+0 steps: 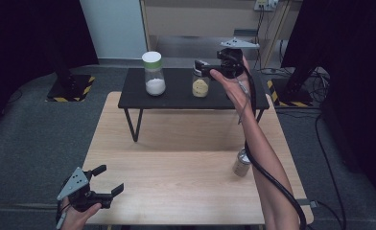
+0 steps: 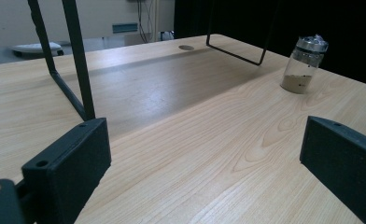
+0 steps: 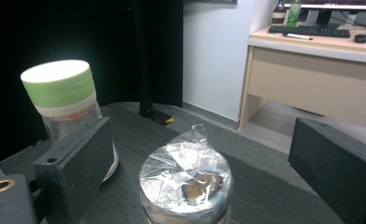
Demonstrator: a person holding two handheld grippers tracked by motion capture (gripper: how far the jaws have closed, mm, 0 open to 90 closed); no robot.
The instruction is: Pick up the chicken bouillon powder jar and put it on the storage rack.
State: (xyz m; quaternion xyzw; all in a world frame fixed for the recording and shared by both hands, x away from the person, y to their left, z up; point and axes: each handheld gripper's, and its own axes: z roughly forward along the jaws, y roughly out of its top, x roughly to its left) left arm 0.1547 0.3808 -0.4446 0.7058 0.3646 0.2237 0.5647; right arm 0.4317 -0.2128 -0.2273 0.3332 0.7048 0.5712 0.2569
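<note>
High view. Right gripper (image 1: 203, 67): jaws apart, raised over the black shelf (image 1: 176, 98), holding nothing; the foil-topped jar (image 1: 200, 84) of yellowish powder stands directly under its jaws. Green-lidded jar (image 1: 154, 73), white powder in its lower part, stands farther along the shelf, beyond the jaw tips. Small jar (image 1: 241, 163) with a silver cap sits on the wooden table (image 1: 176, 163), beside the right forearm. Left gripper (image 1: 108, 182): jaws wide apart, empty, at the table's near corner. Grey carpet surrounds the table; black curtains at both sides.

Left gripper view. Both jaws spread wide with bare wood grain between them, gripping nothing. Small jar (image 2: 305, 65), clear glass, brown powder at its bottom, stands ahead and beyond the right jaw. The shelf's black wire legs (image 2: 76, 60) rise ahead of the left jaw.

Right gripper view. Jaws wide, nothing held. Foil-topped jar (image 3: 186, 186), crinkled plastic over foil, sits between the jaws, touching neither. Green-lidded jar (image 3: 62, 98) stands just behind the left jaw. Light desk (image 3: 321, 60) with keyboard lies beyond. No legible writing.
</note>
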